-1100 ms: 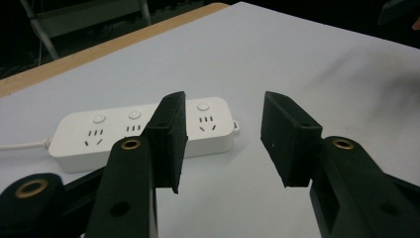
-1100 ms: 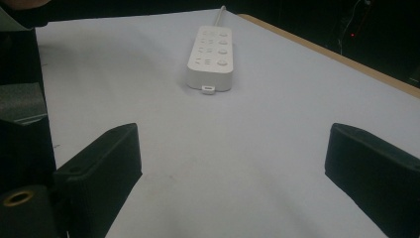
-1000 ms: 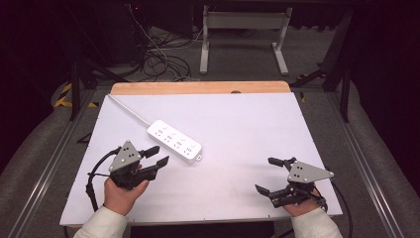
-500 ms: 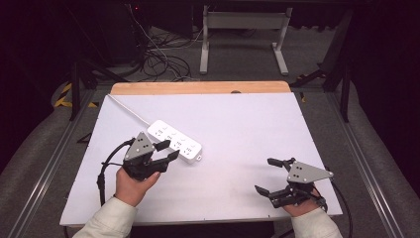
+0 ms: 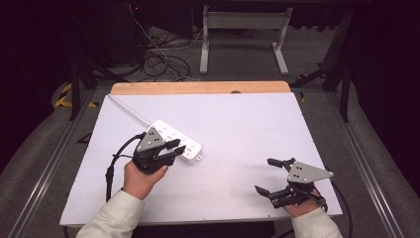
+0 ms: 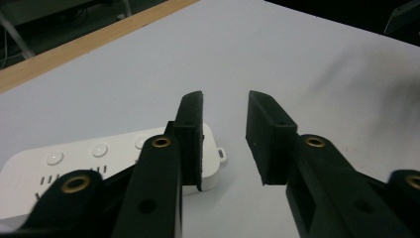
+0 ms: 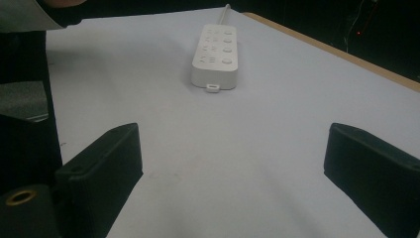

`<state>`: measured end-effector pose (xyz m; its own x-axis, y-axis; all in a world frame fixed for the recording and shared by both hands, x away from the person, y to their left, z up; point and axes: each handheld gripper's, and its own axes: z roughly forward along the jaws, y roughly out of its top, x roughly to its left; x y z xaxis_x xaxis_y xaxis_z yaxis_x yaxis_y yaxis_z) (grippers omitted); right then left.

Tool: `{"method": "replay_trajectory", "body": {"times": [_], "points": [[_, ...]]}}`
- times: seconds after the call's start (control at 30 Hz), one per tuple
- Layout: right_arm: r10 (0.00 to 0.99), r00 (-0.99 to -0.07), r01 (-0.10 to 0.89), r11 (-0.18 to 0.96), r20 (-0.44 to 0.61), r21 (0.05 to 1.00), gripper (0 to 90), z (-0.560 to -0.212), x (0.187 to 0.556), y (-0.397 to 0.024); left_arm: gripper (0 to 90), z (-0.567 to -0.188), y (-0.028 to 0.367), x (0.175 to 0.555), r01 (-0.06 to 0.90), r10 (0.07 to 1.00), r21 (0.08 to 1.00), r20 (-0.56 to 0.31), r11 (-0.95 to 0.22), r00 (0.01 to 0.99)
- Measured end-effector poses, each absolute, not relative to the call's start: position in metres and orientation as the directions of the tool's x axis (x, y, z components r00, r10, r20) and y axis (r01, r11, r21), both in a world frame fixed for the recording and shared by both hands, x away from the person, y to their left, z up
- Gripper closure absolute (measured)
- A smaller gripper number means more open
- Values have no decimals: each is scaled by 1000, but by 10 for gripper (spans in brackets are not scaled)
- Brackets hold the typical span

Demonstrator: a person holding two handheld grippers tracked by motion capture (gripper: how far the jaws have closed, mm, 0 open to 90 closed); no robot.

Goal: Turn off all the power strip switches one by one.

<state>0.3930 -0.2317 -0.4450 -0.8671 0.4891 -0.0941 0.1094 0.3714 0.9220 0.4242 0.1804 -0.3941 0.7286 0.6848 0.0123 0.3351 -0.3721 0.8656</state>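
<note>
The white power strip (image 5: 174, 142) lies on the left half of the white table (image 5: 237, 124), its cable (image 5: 130, 111) running off toward the far left corner. The left gripper (image 5: 177, 147) hangs over the strip's near end; its jaws have just been closing to a narrow gap, and in the left gripper view that gap looks empty, one jaw over the strip's end corner and the other past it over bare table. The right gripper (image 5: 270, 175) rests near the right front edge, jaws wide apart and holding nothing. The likely trouble is that a closing jaw catches only the corner, so the strip may skid or pivot away. No brand or readable lettering shows on the strip, only small socket marks.
</note>
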Motion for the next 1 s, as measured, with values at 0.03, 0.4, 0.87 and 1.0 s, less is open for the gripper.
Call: {"method": "replay_trajectory", "body": {"times": [0.03, 0.4, 0.87, 1.0], "points": [[489, -867, 110, 371, -94, 922, 83, -445, 393, -232, 766, -395, 180, 429, 343, 679, 863, 1, -372, 734], [487, -869, 113, 370, -89, 922, 85, -445, 393, -232, 899, -407, 174, 459, 435, 688, 829, -86, -352, 720], [485, -869, 109, 369, -92, 923, 86, -445, 393, -232, 900, -424, 153, 488, 518, 699, 761, -120, -391, 705], [486, -869, 110, 367, -90, 924, 86, -445, 393, -233, 900, -430, 150, 495, 533, 701, 746, -125, -400, 702]]}}
